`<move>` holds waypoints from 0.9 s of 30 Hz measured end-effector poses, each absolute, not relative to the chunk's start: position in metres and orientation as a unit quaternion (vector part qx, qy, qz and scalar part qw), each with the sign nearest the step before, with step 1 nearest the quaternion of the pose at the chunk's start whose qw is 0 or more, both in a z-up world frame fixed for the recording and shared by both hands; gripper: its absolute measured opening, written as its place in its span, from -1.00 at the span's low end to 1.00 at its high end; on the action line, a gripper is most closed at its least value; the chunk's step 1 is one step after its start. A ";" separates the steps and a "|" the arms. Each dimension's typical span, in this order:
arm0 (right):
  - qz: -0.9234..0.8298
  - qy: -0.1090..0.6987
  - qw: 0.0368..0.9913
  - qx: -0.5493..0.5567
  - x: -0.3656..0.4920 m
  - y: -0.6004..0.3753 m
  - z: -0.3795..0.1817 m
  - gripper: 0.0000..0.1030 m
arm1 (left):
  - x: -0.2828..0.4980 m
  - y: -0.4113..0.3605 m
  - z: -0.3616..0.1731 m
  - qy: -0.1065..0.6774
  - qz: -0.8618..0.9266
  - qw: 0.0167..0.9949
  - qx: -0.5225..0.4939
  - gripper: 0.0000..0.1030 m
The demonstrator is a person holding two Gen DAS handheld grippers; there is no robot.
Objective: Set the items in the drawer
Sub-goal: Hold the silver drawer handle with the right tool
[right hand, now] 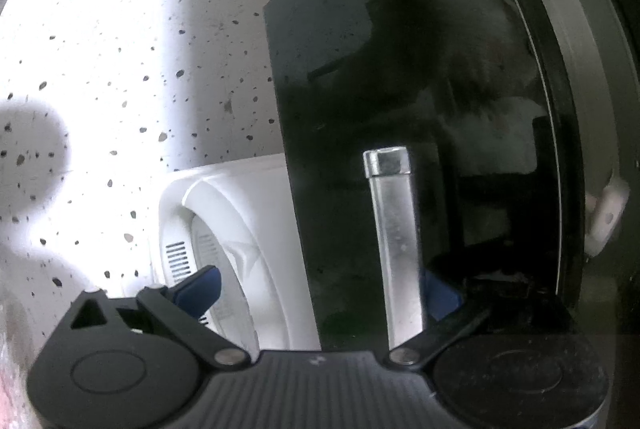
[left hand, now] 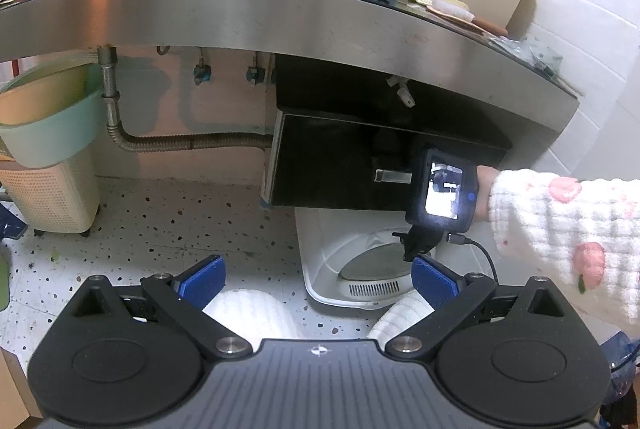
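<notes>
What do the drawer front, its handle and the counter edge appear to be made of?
Drawer front: glossy black panel, perhaps glass or lacquered board; it mirrors the scene.
Handle: bright silvery metal bar, probably polished steel or chrome.
Counter edge: brushed metal, likely stainless steel, with a dull streaked sheen.

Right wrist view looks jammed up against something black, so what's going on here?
A person holds a claw in each hand under a steel counter. The right claw is open and right up at the black drawer front, its fingers either side of the silver handle but not closed on it. The drawer sits slightly out. The left claw is open, empty, held back above the speckled floor. No items are held.
</notes>
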State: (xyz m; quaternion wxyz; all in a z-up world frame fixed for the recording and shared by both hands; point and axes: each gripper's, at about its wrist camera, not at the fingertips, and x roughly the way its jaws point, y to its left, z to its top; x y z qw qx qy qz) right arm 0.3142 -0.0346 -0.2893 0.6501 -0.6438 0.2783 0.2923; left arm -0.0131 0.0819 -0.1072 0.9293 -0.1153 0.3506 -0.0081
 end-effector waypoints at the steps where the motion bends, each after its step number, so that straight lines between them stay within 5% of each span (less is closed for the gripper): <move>1: 0.294 0.278 0.650 -0.643 0.314 -0.035 -0.289 1.00 | -0.013 0.081 -0.108 0.352 -0.009 0.929 -0.115 0.95; 27: 0.290 0.282 0.660 -0.632 0.309 -0.034 -0.282 1.00 | -0.010 0.077 -0.103 0.348 -0.018 0.930 -0.112 0.95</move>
